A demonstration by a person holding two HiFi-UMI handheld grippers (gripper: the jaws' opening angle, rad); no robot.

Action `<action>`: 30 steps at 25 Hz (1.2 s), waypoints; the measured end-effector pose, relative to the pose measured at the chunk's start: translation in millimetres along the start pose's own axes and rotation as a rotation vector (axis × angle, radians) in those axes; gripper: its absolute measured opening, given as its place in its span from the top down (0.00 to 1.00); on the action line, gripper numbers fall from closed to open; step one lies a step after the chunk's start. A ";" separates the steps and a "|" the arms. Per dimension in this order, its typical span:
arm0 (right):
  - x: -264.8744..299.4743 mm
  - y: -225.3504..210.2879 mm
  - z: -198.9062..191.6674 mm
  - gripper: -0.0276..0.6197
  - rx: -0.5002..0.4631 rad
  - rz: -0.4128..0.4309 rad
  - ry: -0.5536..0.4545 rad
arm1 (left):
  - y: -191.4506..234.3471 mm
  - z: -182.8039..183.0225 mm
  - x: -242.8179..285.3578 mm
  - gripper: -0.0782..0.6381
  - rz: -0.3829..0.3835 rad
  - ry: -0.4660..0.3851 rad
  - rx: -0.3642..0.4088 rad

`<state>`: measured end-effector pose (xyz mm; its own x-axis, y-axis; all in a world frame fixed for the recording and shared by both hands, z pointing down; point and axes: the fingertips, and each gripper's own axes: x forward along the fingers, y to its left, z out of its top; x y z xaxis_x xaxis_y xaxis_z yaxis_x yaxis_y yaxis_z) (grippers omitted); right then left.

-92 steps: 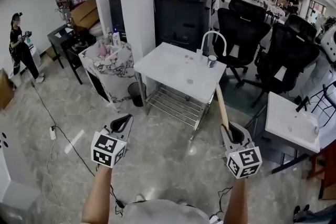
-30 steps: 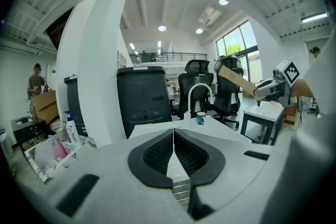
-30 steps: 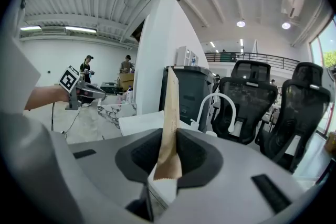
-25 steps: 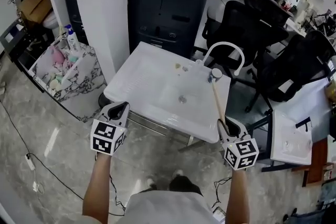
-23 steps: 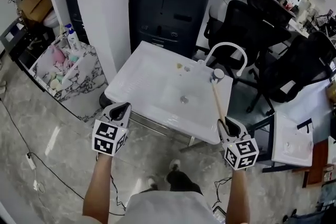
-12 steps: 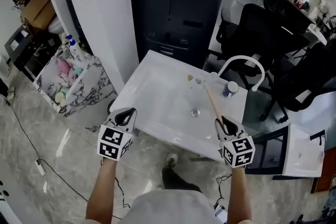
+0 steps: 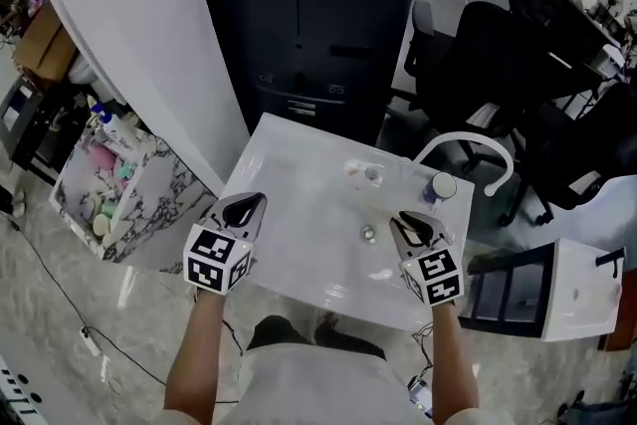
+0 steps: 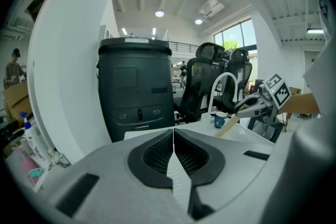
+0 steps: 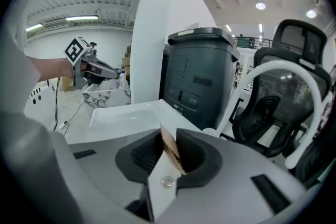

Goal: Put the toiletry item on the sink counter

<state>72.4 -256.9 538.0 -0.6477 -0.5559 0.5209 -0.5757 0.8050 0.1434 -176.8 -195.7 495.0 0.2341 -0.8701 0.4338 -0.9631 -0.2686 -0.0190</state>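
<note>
Your right claw [image 7: 408, 224] pinched the wooden toiletry stick [image 8: 230, 124], which slanted down toward the desk's [image 7: 299, 199] back-right corner by the blue cup [image 7: 439, 187], while your left claw [image 7: 244, 208], pressed together and empty, hovered at the left edge.

White pillar [image 7: 129, 45], dark cabinet [image 7: 309, 25], black chairs [image 7: 498, 55], marble floor [image 7: 60, 314].

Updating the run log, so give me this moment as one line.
right gripper: shut on wooden stick | position: over sink counter | left gripper: shut, empty

Sink counter [image 7: 299, 204] before cabinet [image 7: 309, 25], faucet [image 7: 468, 137] at its right edge, cup [image 7: 439, 186] just beside faucet, chairs [image 7: 498, 55] behind right
</note>
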 end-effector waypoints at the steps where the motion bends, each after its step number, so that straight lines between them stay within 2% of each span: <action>1: 7.9 0.1 -3.1 0.86 0.013 0.004 0.014 | 2.3 -0.1 7.6 0.88 -0.016 0.006 0.002; 5: 33.7 -1.8 -7.1 0.86 0.101 -0.006 0.038 | 25.1 -3.1 38.3 0.88 -0.070 0.034 0.013; 8: 51.5 -2.8 0.4 0.86 0.158 -0.042 0.043 | 46.3 -2.1 58.2 0.88 -0.126 0.051 0.023; 11: 63.3 -4.3 13.1 0.86 0.256 -0.081 0.023 | 63.1 3.5 74.8 0.88 -0.195 0.061 0.056; 18: 125.0 -9.9 48.2 0.86 0.572 -0.096 -0.114 | 111.5 5.4 101.6 0.88 -0.268 0.065 0.095; 23: 173.7 -31.1 34.8 0.86 0.895 -0.113 -0.196 | 129.4 -5.6 113.0 0.88 -0.306 0.101 0.105; 26: 196.4 -46.0 18.6 0.85 1.064 -0.118 -0.209 | 134.4 -10.2 121.2 0.88 -0.321 0.124 0.112; 28: 207.9 -53.2 9.2 0.85 1.129 -0.121 -0.206 | 135.0 -15.3 127.9 0.88 -0.330 0.141 0.118; 30: 214.9 -62.4 3.1 0.85 1.144 -0.143 -0.203 | 131.4 -20.5 134.7 0.88 -0.343 0.156 0.141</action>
<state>-32.4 -427.3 638.5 -0.5492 -0.7325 0.4024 -0.6964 0.1348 -0.7049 -274.5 -339.6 569.4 0.5056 -0.6500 0.5674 -0.8024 -0.5960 0.0322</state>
